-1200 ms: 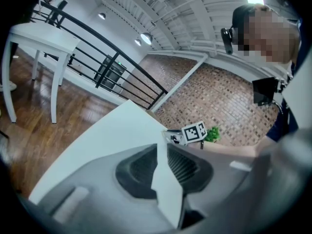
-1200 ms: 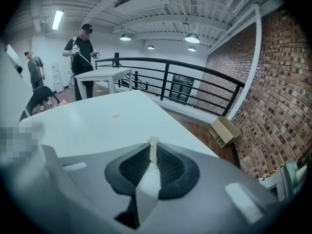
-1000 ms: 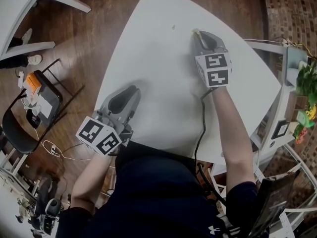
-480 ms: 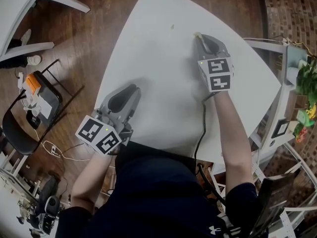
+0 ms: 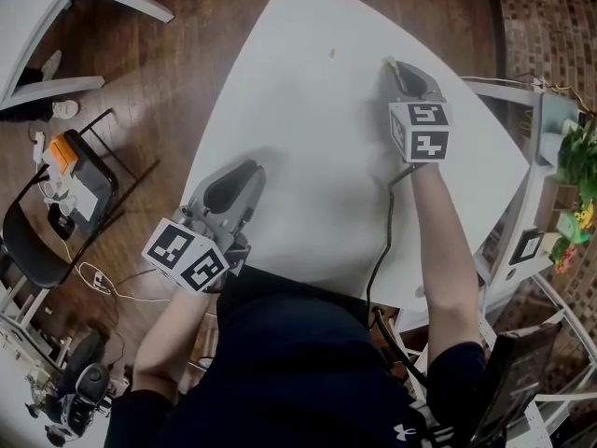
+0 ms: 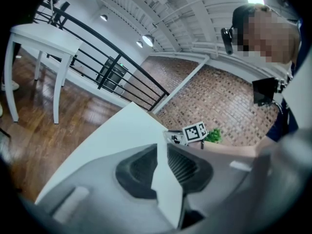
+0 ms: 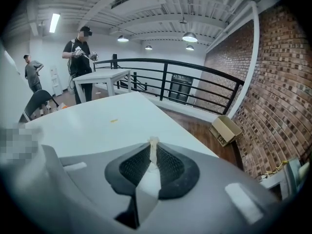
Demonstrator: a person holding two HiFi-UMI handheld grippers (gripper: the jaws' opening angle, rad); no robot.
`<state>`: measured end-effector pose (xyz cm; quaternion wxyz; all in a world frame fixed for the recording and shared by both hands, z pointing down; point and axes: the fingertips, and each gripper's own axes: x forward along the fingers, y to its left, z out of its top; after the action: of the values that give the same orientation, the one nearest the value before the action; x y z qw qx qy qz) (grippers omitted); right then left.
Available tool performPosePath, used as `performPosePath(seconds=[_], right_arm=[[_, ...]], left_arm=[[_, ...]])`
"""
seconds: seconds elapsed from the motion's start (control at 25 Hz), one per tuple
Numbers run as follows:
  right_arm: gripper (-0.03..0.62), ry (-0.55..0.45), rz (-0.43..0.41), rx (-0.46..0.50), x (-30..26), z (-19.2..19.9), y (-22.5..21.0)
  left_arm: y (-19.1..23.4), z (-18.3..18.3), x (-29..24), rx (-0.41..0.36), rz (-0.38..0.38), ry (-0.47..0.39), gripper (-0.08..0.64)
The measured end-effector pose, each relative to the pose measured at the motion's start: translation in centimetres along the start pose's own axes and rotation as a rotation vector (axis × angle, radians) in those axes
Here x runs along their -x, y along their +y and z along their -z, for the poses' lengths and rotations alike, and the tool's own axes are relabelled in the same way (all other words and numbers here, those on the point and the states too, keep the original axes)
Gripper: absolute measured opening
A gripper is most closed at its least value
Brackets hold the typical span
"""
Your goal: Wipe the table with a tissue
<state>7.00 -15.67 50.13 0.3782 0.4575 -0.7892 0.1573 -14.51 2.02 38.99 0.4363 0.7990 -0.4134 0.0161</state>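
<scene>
The white table [image 5: 298, 138] fills the middle of the head view. My right gripper [image 5: 389, 63] reaches over its far right part, shut on a small wad of tissue [image 5: 386, 61]. In the right gripper view the tissue [image 7: 153, 147] pokes up from between the black pads [image 7: 170, 167], with the table top [image 7: 97, 126] beyond. A tiny yellow crumb [image 5: 331, 53] lies on the table to the left of the tissue, apart from it. My left gripper [image 5: 252, 169] rests at the near left part of the table, shut, with nothing between its pads [image 6: 183, 167].
A black chair [image 5: 47, 241] and an orange object [image 5: 62, 154] stand on the wood floor to the left. Another white table [image 5: 37, 7] is at the far left. A green plant [image 5: 578, 157] and white frames crowd the right edge. Two people [image 7: 80, 48] stand beyond a railing.
My right gripper has slid a little to the right across the table with the tissue in it, away from the crumb. The left gripper has not moved.
</scene>
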Motion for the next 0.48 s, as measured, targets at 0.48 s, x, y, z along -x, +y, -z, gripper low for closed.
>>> performPosePath(seconds=[0.48], right_arm=[[0.041,-0.015,-0.064,0.081,-2.9,-3.8,3.7]], left_arm=[[1.9,0.0,1.8,0.051,-0.032,-0.039,0.061]])
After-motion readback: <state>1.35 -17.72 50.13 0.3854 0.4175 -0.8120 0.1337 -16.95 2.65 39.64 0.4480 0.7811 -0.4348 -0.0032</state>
